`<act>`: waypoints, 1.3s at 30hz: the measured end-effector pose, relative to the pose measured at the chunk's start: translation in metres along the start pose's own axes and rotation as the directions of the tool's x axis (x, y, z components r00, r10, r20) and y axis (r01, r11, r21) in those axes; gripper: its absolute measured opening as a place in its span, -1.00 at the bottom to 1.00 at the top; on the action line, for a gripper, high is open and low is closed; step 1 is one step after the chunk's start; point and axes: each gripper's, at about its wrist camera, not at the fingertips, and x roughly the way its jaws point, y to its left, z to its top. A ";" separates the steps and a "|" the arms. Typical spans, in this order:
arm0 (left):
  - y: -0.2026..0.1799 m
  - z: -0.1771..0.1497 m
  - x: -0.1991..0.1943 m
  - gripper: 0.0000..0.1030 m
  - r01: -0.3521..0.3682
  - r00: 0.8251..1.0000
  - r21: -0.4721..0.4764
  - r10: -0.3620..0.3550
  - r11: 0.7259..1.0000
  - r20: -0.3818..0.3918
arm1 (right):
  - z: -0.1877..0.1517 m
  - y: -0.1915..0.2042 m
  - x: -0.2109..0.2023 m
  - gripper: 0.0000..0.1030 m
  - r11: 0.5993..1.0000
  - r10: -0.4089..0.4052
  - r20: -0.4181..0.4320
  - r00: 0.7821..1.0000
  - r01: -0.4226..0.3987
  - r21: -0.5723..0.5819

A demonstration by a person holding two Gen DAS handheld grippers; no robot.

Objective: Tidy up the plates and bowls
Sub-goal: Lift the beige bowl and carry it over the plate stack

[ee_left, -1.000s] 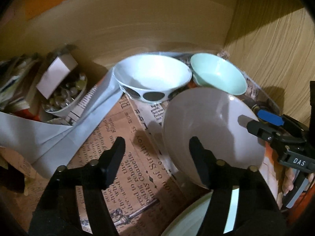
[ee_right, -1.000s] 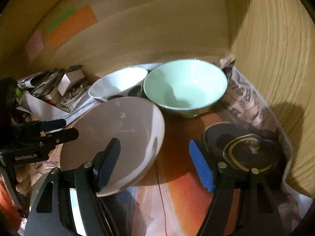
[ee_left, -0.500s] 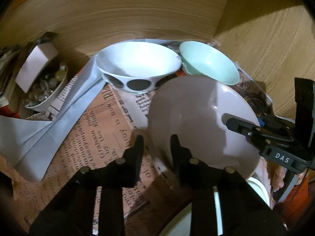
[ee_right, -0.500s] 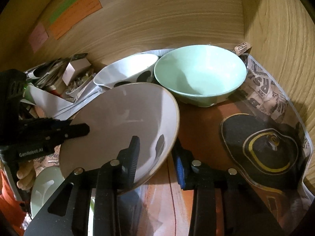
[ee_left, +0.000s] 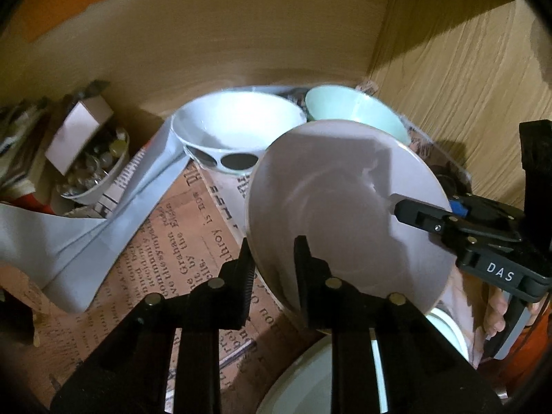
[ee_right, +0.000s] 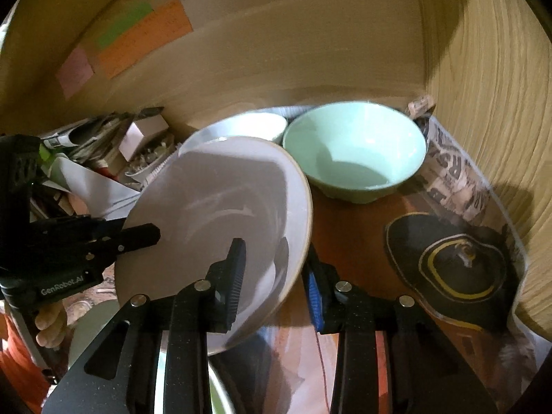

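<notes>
Three bowls are in view: a grey bowl (ee_left: 345, 207), a white bowl (ee_left: 238, 131) with dark oval spots on its outside, and a mint bowl (ee_right: 355, 155). A fourth, smaller dish (ee_left: 93, 169) at the left holds small round bits and a paper box. Pale crockery (ee_left: 310, 379) shows at the bottom edge under the grey bowl; how many pieces cannot be told. Newspaper (ee_left: 165, 241) lines the cupboard floor, one black-and-gold lid-like disc (ee_right: 448, 258) lies at the right, and three coloured paper notes (ee_right: 138, 41) are stuck on the back wall.

The grey bowl is tilted, near the front of the cupboard, just in front of the white and mint bowls, which stand side by side against the back wall, the mint one in the corner.

There are two tongs. The left tongs (ee_left: 272, 265) are nearly together, clamped on the grey bowl's left rim, one finger inside and one outside. The right tongs (ee_right: 276, 276) are likewise nearly together, clamped on its right rim, a black finger (ee_right: 234, 276) inside the bowl and a blue-padded one outside. A hand (ee_right: 51, 324) shows below the left tool.
</notes>
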 end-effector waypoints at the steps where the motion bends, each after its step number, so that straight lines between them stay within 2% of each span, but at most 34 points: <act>1: 0.000 0.000 -0.004 -0.58 0.001 1.000 -0.001 -0.001 1.000 0.009 | 0.000 0.002 -0.003 -0.43 1.000 0.000 0.008 1.000 0.000 -0.002; 10: -0.003 -0.007 -0.048 -0.58 -0.007 0.995 -0.004 0.008 1.000 0.101 | 0.001 0.024 -0.035 -0.43 0.999 0.012 0.088 0.996 -0.008 -0.039; 19: 0.005 -0.023 -0.087 -0.58 -0.023 0.985 -0.033 0.029 0.999 0.170 | -0.006 0.053 -0.056 -0.43 0.995 0.043 0.133 0.990 -0.031 -0.092; 39: 0.028 -0.082 -0.159 -0.58 -0.091 0.959 -0.109 0.117 0.990 0.258 | -0.024 0.115 -0.073 -0.43 0.977 0.140 0.139 0.980 -0.114 -0.179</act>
